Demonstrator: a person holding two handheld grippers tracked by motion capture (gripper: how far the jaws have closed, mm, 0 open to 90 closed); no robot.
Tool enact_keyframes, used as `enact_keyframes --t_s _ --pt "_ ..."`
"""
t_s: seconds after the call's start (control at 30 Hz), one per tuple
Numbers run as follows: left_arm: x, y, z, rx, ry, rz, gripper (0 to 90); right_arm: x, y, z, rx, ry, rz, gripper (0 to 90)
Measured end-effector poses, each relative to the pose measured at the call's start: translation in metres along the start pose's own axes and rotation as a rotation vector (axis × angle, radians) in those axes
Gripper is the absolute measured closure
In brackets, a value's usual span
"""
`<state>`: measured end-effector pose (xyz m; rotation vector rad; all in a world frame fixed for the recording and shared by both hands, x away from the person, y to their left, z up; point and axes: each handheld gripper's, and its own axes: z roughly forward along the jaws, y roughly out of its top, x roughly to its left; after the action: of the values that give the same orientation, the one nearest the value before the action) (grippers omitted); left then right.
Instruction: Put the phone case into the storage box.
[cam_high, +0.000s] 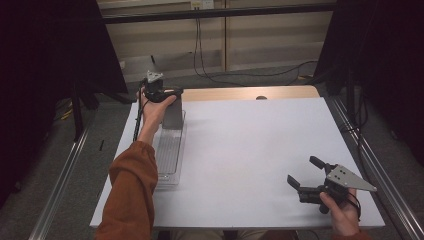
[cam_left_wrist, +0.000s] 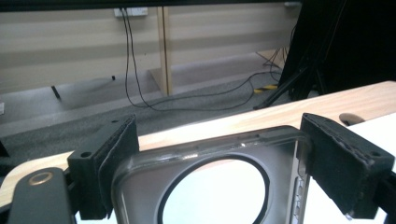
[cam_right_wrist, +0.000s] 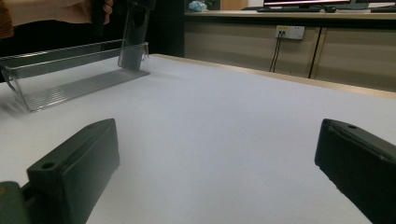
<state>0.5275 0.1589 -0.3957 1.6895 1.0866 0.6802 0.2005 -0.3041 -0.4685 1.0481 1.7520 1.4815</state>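
White covering spreads over the table (cam_high: 250, 150), with a strip of bare wood along its far edge and grey carpet beyond. Nearest the person, at the table's front right corner, the right hand (cam_high: 342, 212) holds the right gripper (cam_high: 303, 171) low over the white surface; its two black jaws stand wide apart with nothing between them, and in the right gripper view they frame only bare white tabletop.

Farther in and on the left side lies a clear plastic tray (cam_high: 169, 150), a long, narrow trough with a ribbed floor, running from the near left toward the far edge. An orange sleeve (cam_high: 132, 185) reaches along its left side.

At the far end of that tray the left hand (cam_high: 152, 107) holds the left gripper (cam_high: 172, 93) above the tray's end. Its jaws are clamped on a smoky translucent phone case (cam_left_wrist: 205, 186), which stands upright with its lower edge down in the tray. In the left gripper view the pads (cam_left_wrist: 343, 163) press on the case's two long sides just below its rounded top corners, and a large round cutout shows the white table through it.

Beyond the table, cables (cam_high: 235, 75) trail across the carpet before a pale panelled wall (cam_high: 270, 40).
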Motion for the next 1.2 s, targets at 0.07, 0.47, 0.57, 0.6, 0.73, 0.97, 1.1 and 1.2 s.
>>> enact_keyframes --t_s 0.07,0.47,0.57,0.6,0.73,0.97,1.1,1.2 --pt "0.001 0.001 -0.002 0.009 -0.011 0.004 13.7 0.0 0.0 0.0 0.0 -0.001 0.001 0.0" --pt "0.001 0.005 -0.007 -0.018 -0.034 0.004 14.8 0.001 0.0 0.001 0.008 0.007 -0.003 0.0" --pt "-0.002 0.004 -0.005 -0.023 -0.055 0.024 12.7 0.001 0.0 0.002 0.006 0.007 -0.002 0.0" --pt "-0.003 0.004 -0.004 -0.024 -0.051 0.038 12.6 0.0 0.0 0.002 0.003 0.002 0.003 0.0" --pt "-0.005 0.003 -0.001 -0.034 -0.055 0.021 13.1 0.0 0.0 0.002 0.007 0.008 -0.007 0.0" --pt "0.004 0.001 -0.002 -0.012 -0.045 0.013 10.8 0.0 -0.001 0.002 0.005 0.006 -0.006 0.0" --pt "0.007 0.0 -0.003 0.008 -0.037 0.015 8.2 0.0 -0.001 0.002 0.008 0.006 -0.005 0.0" --pt "0.01 -0.001 -0.003 0.01 -0.036 -0.002 5.8 0.0 -0.001 0.002 0.007 0.006 -0.007 0.0"
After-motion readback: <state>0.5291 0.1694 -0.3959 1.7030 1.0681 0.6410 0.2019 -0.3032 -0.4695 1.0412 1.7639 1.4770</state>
